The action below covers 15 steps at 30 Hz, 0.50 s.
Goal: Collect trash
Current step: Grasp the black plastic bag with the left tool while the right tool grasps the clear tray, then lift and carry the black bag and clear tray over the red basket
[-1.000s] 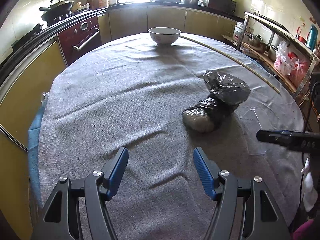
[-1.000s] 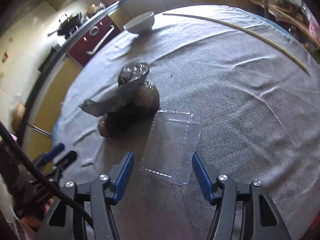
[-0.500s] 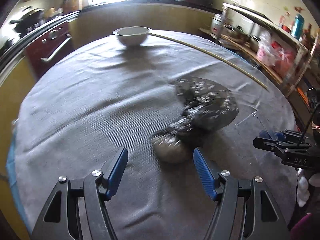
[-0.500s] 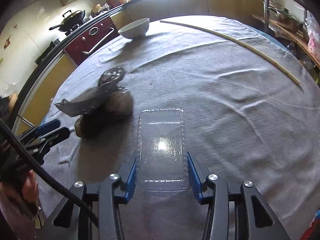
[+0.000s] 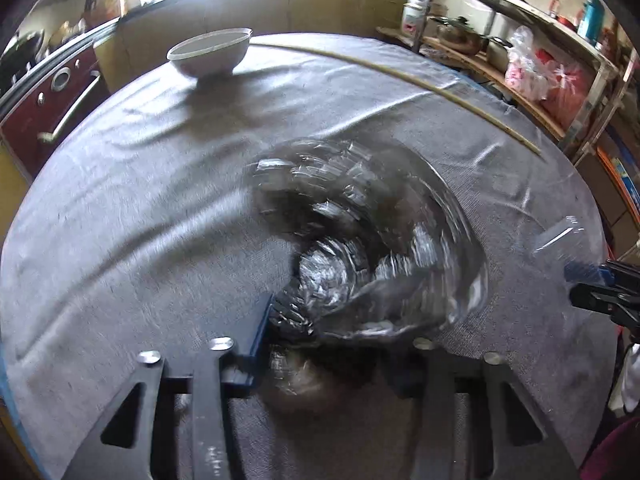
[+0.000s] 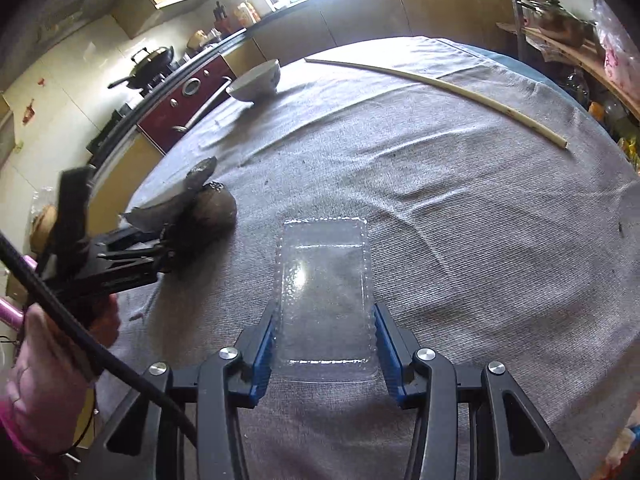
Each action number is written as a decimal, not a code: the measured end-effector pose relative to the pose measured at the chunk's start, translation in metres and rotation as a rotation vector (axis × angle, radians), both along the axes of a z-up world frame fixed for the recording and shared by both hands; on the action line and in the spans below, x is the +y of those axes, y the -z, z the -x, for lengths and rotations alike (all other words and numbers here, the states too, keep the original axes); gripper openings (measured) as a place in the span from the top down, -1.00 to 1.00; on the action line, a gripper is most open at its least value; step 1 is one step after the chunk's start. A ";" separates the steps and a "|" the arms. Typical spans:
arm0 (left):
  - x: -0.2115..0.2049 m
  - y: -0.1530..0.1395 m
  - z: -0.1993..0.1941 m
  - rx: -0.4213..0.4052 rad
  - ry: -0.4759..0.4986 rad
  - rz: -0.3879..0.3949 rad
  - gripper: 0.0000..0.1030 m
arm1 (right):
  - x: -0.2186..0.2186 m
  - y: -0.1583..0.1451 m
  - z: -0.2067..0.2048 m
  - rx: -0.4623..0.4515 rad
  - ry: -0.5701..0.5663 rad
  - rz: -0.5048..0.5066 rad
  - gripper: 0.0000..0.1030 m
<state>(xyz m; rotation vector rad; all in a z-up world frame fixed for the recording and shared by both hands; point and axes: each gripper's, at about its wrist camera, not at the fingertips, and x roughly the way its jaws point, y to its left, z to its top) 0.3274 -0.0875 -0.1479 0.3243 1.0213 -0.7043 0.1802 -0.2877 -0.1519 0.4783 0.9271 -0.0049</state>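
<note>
A crumpled black plastic bag (image 5: 360, 240) lies on the grey tablecloth, blurred in the left wrist view. My left gripper (image 5: 328, 336) has closed on its twisted near end; the bag fills the space between the fingers and hides the right pad. The bag also shows in the right wrist view (image 6: 208, 208), with the left gripper (image 6: 160, 258) on it. A clear plastic tray (image 6: 324, 292) lies flat on the cloth. My right gripper (image 6: 325, 340) has its blue pads against the tray's two long sides.
A white bowl (image 5: 210, 54) stands at the table's far side. A long thin stick (image 5: 400, 76) lies across the far right of the grey tablecloth (image 5: 120, 200). Shelves with pots and bags (image 5: 536, 76) stand right; an oven (image 6: 188, 100) stands behind.
My left gripper moved forward onto the black bag and closed on it. My right gripper moved up around the clear tray and narrowed onto its sides.
</note>
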 end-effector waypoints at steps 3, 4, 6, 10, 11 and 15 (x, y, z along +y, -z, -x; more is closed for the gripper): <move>0.002 -0.003 0.007 -0.005 -0.041 0.005 0.13 | -0.004 -0.004 0.008 -0.025 -0.005 -0.017 0.07; 0.003 -0.006 0.011 -0.007 -0.056 0.015 0.13 | -0.006 -0.005 0.011 -0.032 -0.005 -0.024 0.07; 0.005 -0.014 0.021 -0.020 -0.082 0.020 0.14 | -0.008 -0.009 0.018 -0.050 -0.006 -0.035 0.07; 0.006 -0.033 0.054 -0.064 -0.135 0.006 0.14 | -0.013 -0.017 0.036 -0.084 -0.003 -0.049 0.07; 0.005 -0.036 0.061 -0.075 -0.147 -0.001 0.14 | -0.015 -0.019 0.041 -0.090 -0.001 -0.052 0.07; -0.003 -0.053 0.104 -0.145 -0.197 -0.052 0.14 | -0.024 -0.024 0.063 -0.111 0.008 -0.067 0.07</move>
